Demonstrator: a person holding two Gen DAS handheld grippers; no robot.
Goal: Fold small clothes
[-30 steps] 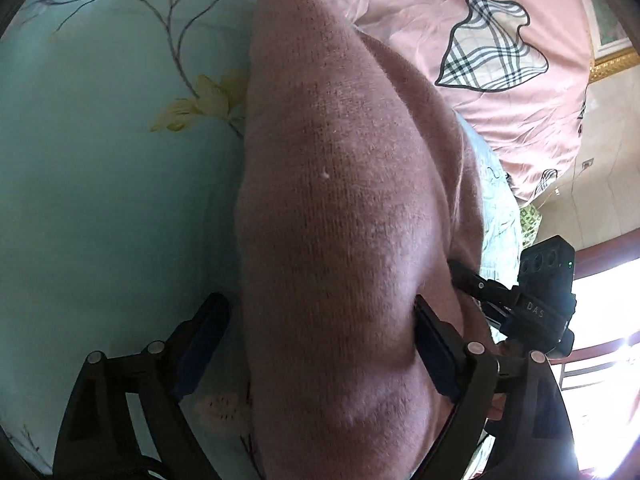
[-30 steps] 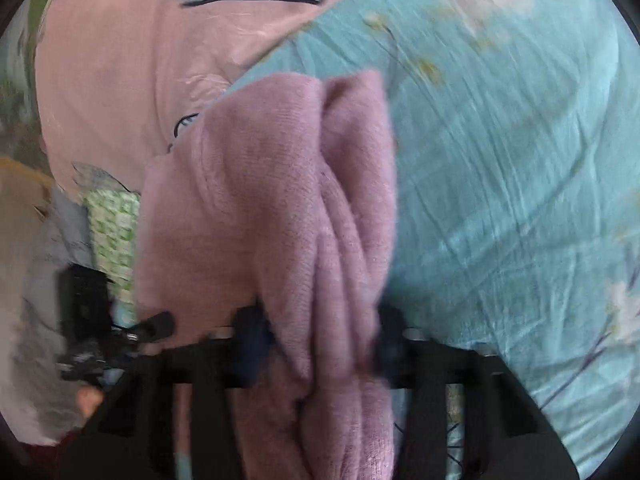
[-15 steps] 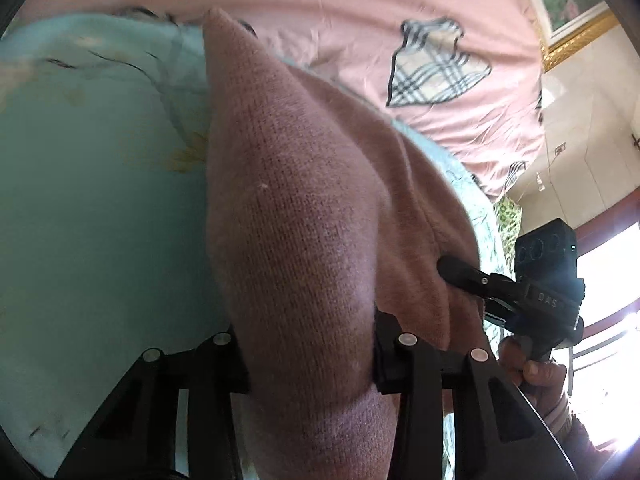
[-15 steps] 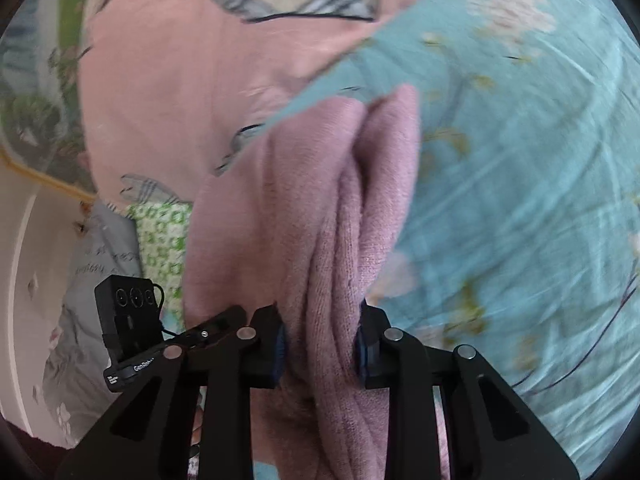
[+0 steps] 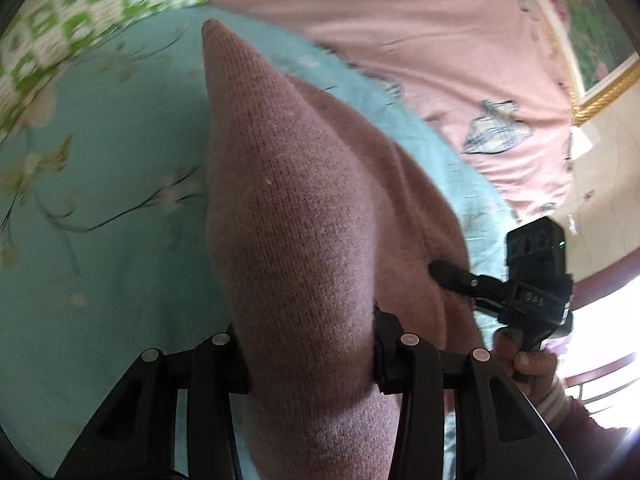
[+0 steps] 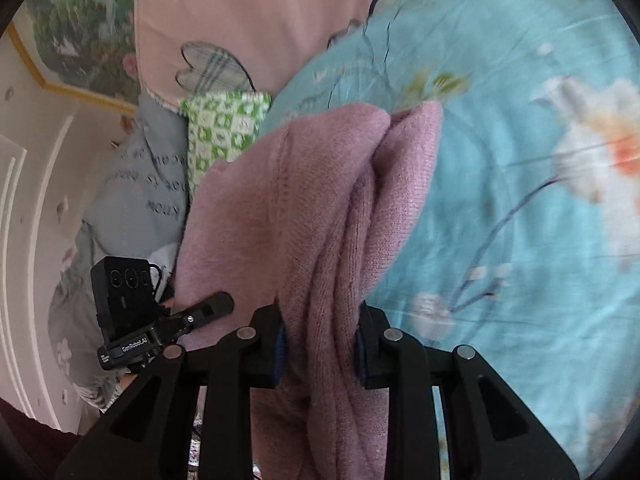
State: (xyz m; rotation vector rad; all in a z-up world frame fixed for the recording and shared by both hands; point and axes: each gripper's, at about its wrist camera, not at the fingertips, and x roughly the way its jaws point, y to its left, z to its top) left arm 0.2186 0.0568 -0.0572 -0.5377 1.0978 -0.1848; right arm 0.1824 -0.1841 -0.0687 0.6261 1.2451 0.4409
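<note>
Dusty-pink knitted garment [image 5: 304, 248] hangs bunched above the bed's turquoise floral sheet [image 5: 100, 240], my left gripper [image 5: 308, 356] and right gripper [image 6: 320, 348] each clenched on one end, its length running between them.

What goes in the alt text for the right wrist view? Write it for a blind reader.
The right gripper is clamped on a bunched pink knit garment, held above a turquoise floral bedsheet. To the left, the left gripper grips the same garment, with a pink quilt and a green checked pillow behind.
</note>
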